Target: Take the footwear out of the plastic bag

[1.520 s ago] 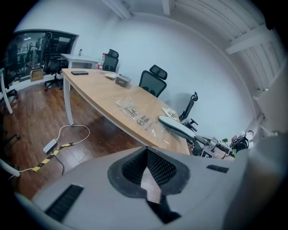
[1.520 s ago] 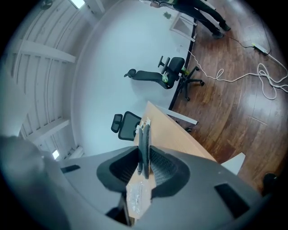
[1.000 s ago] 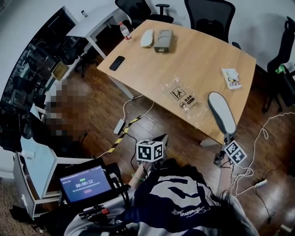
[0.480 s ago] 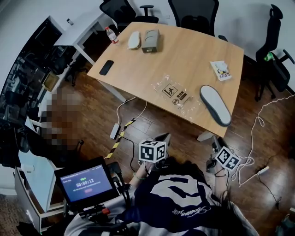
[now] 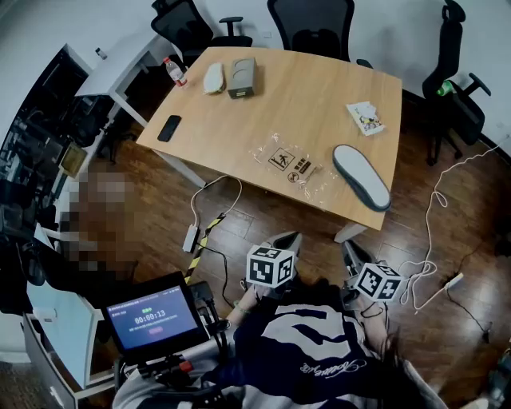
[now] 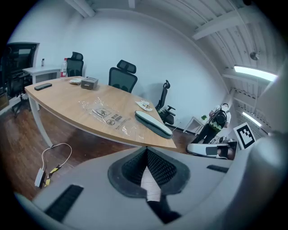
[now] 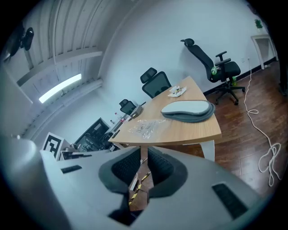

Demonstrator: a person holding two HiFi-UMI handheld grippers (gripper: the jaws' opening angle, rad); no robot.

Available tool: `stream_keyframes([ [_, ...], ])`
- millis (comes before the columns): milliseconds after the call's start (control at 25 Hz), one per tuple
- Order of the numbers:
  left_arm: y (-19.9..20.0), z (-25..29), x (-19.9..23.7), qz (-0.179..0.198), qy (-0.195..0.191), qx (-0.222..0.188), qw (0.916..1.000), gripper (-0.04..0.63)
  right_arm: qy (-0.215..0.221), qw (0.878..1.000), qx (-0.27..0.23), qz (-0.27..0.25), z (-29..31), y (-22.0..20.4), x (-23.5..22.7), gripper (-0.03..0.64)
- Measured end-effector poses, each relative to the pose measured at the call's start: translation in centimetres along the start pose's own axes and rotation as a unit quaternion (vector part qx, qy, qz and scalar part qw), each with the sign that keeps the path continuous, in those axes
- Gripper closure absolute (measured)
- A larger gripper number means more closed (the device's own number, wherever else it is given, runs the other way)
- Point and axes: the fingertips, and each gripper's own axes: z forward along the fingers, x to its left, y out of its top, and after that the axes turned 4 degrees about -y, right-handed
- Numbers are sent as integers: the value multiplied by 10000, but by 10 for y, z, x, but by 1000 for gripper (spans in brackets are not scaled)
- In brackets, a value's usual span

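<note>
A grey slipper (image 5: 361,177) lies bare on the wooden table (image 5: 319,88) near its front right corner, also in the left gripper view (image 6: 154,123) and the right gripper view (image 7: 186,110). The flat, clear plastic bag (image 5: 289,164) lies just left of it, with nothing in it that I can see. Both grippers hang low over the floor, close to the person's body and well short of the table. My left gripper (image 5: 287,238) is shut and empty (image 6: 146,150). My right gripper (image 5: 351,252) has its jaws closing, a narrow gap still showing, nothing between them (image 7: 140,157).
At the table's far end are a pale slipper (image 5: 212,77), a grey box (image 5: 242,73), a phone (image 5: 168,128) and a bottle (image 5: 175,72). A printed packet (image 5: 364,117) lies far right. Office chairs (image 5: 310,24) ring the table. Cables (image 5: 435,208) trail over the floor. A timer screen (image 5: 152,315) sits lower left.
The right gripper has drawn back from the table's front corner toward the person's body. The table sits farther up in the head view. The left gripper has hardly moved.
</note>
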Motion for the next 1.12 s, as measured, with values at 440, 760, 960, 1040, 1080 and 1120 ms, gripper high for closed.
stream_keyframes([
  [440,-2,6,-13,83,-247,13,9997,594,342,9987,259,-281,5,-13,29,627],
  [760,-1,5,-11,58,-215,-24,9997,594,450,9973,273,-519,10,-7,36,627],
  [960,-1,11,-7,64,-192,-38,9998,594,484,9967,296,-583,17,-7,31,628],
  [1040,-1,12,-5,63,-182,-35,9998,594,490,9966,311,-579,20,-8,31,628],
  [1080,-2,14,-4,58,-178,-35,9998,594,496,9966,316,-580,21,-8,29,629],
  [1120,-2,16,-2,54,-175,-37,9998,594,505,9965,322,-579,23,-8,28,629],
])
